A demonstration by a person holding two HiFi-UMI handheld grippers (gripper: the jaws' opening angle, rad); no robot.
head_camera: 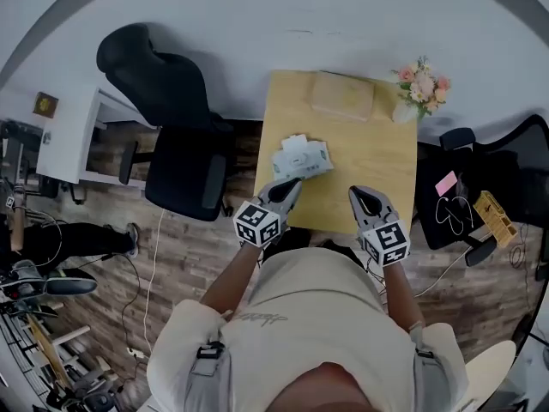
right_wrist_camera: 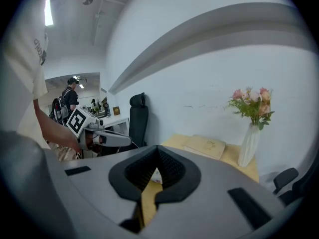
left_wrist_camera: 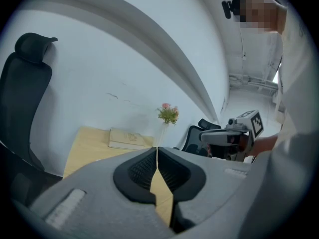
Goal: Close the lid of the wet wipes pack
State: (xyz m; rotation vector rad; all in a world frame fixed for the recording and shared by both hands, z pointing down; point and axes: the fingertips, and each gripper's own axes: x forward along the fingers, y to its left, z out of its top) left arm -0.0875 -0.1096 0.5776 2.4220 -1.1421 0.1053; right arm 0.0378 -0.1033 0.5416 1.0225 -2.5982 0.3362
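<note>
1. My left tongs (left_wrist_camera: 157,158): jaws pressed fully together, nothing between them. They were held low over the near edge of the table (head_camera: 377,157), tips aimed at the wet wipes pack (head_camera: 302,157) and just short of it; I could not tell whether they touched. I judged the closed tip suited as a blunt presser for pushing a flap down.

2. My right tongs (right_wrist_camera: 158,151): jaws likewise closed and empty. Through the notch under the pads showed table wood and a sliver of the white pack. They sat to the right of the pack, apart from it, probably kept ready to steady it.

3. Wet wipes pack: pale, lying slightly askew on the near-left part of the table, directly ahead of the left tongs. Its lid (head_camera: 297,147) was too small to read surely; a pale flap at the far-left end seemed raised, so I reckoned the closing not yet done.

4. Table: light wood, bare around the pack, which left room for both tongs to approach from the near side.

5. Book (head_camera: 341,97): closed, flat, at the far edge, well clear of the work.

6. Vase of flowers (head_camera: 419,88): upright at the far-right corner, against the wall, out of reach of any push.

7. Black office chair (head_camera: 176,127): left of the table, turned away. A second dark chair (head_camera: 506,174) stood to the right.
</note>
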